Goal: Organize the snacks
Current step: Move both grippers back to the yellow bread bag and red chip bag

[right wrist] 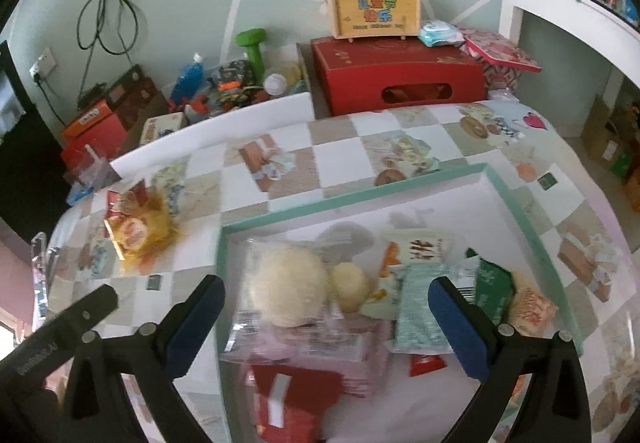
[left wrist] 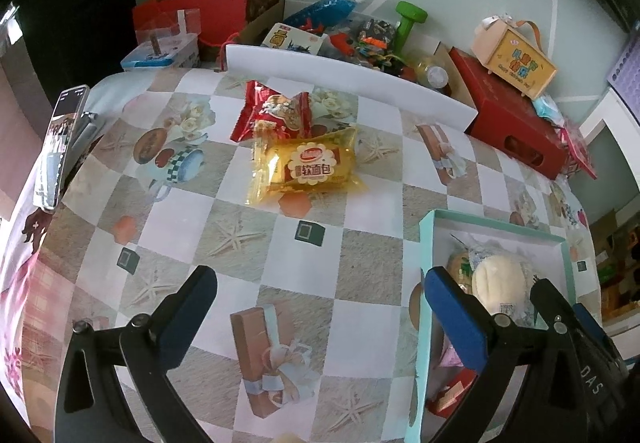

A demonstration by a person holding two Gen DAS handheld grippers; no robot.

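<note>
A yellow bread packet lies mid-table, overlapping a red snack packet behind it. Both show blurred at the left of the right wrist view. A teal-rimmed white box holds several snacks: a clear packet with a pale round bun, a green packet, a pale green packet and red packets. My left gripper is open and empty over the tablecloth, left of the box. My right gripper is open and empty above the box contents.
A phone on a stand is at the table's left edge. Behind the table stand red boxes, a wooden case with a handle, a green dumbbell, bottles and toys. A white board lines the far edge.
</note>
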